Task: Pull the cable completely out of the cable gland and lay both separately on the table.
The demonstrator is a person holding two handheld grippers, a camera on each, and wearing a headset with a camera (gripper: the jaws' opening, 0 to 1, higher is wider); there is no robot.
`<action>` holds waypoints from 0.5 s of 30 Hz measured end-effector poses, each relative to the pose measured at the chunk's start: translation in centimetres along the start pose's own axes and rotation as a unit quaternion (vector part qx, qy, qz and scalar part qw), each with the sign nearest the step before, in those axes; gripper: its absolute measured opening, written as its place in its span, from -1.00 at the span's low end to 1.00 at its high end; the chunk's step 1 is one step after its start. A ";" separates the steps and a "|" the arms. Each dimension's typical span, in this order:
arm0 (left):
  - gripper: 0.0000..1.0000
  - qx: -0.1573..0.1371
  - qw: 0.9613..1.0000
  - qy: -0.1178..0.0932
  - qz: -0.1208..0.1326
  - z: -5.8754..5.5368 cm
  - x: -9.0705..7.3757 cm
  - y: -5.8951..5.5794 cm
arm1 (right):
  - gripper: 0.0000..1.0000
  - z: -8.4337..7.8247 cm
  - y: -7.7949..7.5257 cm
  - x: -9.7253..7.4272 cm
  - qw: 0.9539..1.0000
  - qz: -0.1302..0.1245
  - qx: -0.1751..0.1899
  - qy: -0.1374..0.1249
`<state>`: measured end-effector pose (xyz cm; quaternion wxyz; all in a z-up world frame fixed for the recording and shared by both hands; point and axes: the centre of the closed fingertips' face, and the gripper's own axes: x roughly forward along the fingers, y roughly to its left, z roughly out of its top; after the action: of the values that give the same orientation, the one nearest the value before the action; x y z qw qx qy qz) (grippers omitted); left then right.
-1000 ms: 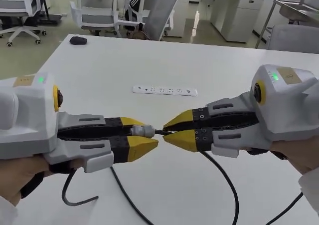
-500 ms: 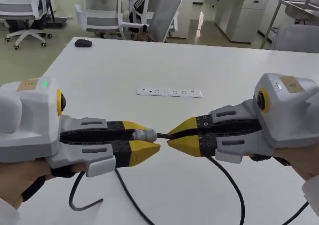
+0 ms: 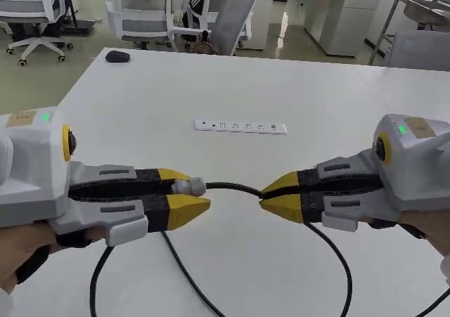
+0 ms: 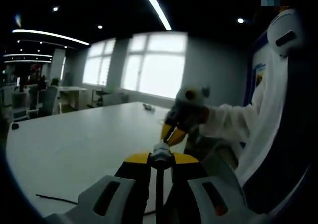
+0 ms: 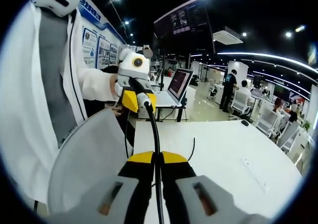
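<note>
Black cable (image 3: 232, 186), grey cable gland (image 3: 188, 187), white table (image 3: 211, 85).

Nothing is reading legibly. The tan sticker (image 3: 20, 118) on the left gripper (image 3: 205, 194) and a second tan sticker (image 3: 420, 126) on the right gripper (image 3: 264, 197) are showing no clear marks. The wall posters (image 5: 93, 45) and hanging screen (image 5: 181, 20) are carrying print too small to read.

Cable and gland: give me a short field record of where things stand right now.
left gripper: shut on the gland
right gripper: shut on the cable
cable: spans the gap between the grippers and runs into the gland; slack trails down to the table
task state: cable not yet out, nothing laid down
also on table: power strip, mouse
</note>
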<state>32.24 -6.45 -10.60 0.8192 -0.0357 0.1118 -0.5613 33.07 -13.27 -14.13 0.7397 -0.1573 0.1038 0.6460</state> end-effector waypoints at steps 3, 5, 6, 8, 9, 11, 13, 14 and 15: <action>-0.66 -0.001 1.000 -0.001 0.003 0.1 -0.3 0.2 | -0.94 -1.3 -0.2 -0.5 1.000 -0.008 0.012 0.012; -0.66 -0.001 1.000 -0.001 0.005 0.1 -0.4 0.3 | -0.94 -1.8 -0.3 -0.7 1.000 -0.012 0.019 0.016; -0.66 -0.002 1.000 -0.003 0.006 0.2 -0.5 0.4 | -0.94 -2.2 -0.3 -0.9 0.999 -0.015 0.024 0.018; -0.66 -0.006 1.000 -0.006 0.008 0.3 -0.7 0.6 | -0.94 -2.6 -0.3 -1.1 0.999 -0.018 0.030 0.021; -0.66 -0.007 1.000 -0.007 0.009 0.3 -0.7 0.6 | -0.94 -2.7 -0.3 -1.1 0.999 -0.019 0.032 0.021; -0.66 -0.009 1.000 -0.009 0.010 0.4 -0.7 0.7 | -0.94 -2.9 -0.3 -1.2 0.999 -0.021 0.035 0.022; -0.66 -0.009 1.000 -0.008 0.011 0.4 -0.6 0.7 | -0.93 -3.1 -0.2 -1.3 0.999 -0.022 0.039 0.021; -0.66 -0.008 1.000 -0.008 0.010 0.4 -0.6 0.7 | -0.93 -3.1 -0.2 -1.3 0.999 -0.022 0.040 0.020; -0.66 -0.008 1.000 -0.008 0.009 0.5 -0.5 0.7 | -0.93 -3.1 -0.2 -1.3 0.999 -0.022 0.040 0.020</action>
<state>32.79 -5.75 -10.19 0.8250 -0.0453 0.1102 -0.5524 33.24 -15.63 -16.51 0.7574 -0.1429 0.1411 0.6214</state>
